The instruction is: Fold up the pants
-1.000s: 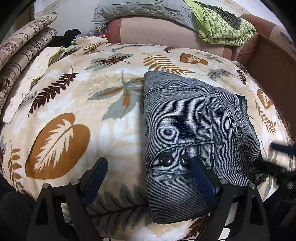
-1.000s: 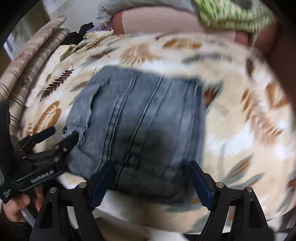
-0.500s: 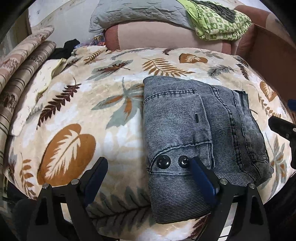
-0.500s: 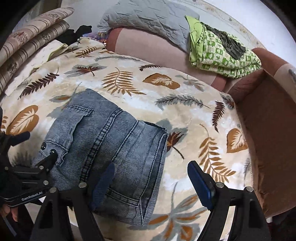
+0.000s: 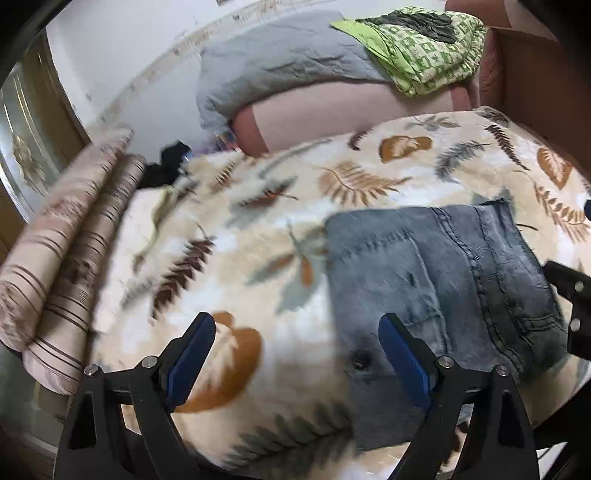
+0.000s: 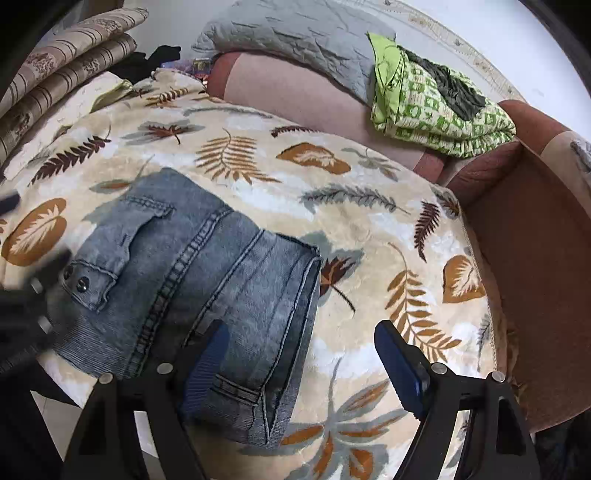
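The blue-grey denim pants (image 5: 439,291) lie folded into a compact rectangle on the leaf-print blanket (image 5: 280,229); they also show in the right wrist view (image 6: 195,273), with two dark snap buttons at the left edge. My left gripper (image 5: 295,354) is open and empty, raised above the blanket at the pants' near left edge. My right gripper (image 6: 303,358) is open and empty, over the pants' near right corner. Each gripper shows blurred at the edge of the other's view.
Striped rolled bedding (image 5: 62,258) lies at the left. A grey quilt (image 6: 288,33) and a green patterned cloth (image 6: 436,107) sit on the pink sofa back (image 6: 295,92). A brown armrest (image 6: 535,229) bounds the right side.
Both grippers have pulled back and lifted away from the folded pants. The left view has swung up and left. The pants have stayed in place.
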Tool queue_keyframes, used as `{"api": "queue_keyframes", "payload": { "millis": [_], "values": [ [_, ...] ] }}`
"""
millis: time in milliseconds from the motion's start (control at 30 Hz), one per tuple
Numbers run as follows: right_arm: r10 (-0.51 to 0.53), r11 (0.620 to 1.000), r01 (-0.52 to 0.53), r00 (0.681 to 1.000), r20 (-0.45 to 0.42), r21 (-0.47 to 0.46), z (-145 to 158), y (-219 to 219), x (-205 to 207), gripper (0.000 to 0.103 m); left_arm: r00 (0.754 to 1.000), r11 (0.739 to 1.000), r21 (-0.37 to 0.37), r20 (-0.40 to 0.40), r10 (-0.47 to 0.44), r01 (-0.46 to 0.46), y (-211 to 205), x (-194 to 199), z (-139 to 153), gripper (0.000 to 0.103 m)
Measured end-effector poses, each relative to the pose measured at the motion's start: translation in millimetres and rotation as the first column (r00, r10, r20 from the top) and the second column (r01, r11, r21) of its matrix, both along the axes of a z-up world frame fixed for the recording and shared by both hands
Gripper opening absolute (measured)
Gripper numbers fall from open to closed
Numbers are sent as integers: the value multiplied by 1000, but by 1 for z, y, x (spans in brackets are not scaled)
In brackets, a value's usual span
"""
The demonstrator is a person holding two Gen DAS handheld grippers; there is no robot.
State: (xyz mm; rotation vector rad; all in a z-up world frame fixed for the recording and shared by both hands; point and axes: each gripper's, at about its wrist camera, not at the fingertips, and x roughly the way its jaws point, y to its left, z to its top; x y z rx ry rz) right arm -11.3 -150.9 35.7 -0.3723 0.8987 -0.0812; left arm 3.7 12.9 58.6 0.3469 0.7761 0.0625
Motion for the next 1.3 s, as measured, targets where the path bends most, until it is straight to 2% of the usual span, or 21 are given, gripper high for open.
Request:
{"api": "queue_keyframes", "payload": {
  "millis": [67, 233, 433, 867, 1300],
  "values": [
    [5, 1000, -5, 1000, -14, 5, -5, 0, 0, 84, 1000, 999, 32, 5, 5, -5, 1, 2, 1, 91],
    [25, 1000, -24, 999, -41, 12, -19, 6, -2, 84, 999, 996, 87, -46, 7, -3, 2, 7, -12, 91],
    [48, 999, -48, 996, -73, 4, -38, 12, -3, 84, 997, 992, 123, -71, -3, 12, -6, 8, -24, 91],
    [46, 998, -43, 996, -72, 49, -47, 6, -5, 84, 997, 991, 132, -79, -19, 29, -14, 9, -30, 91],
    [45, 998, -42, 996, -74, 47, -49, 6, -3, 84, 996, 992, 120, -82, -17, 27, -13, 10, -32, 91]
  ]
}}
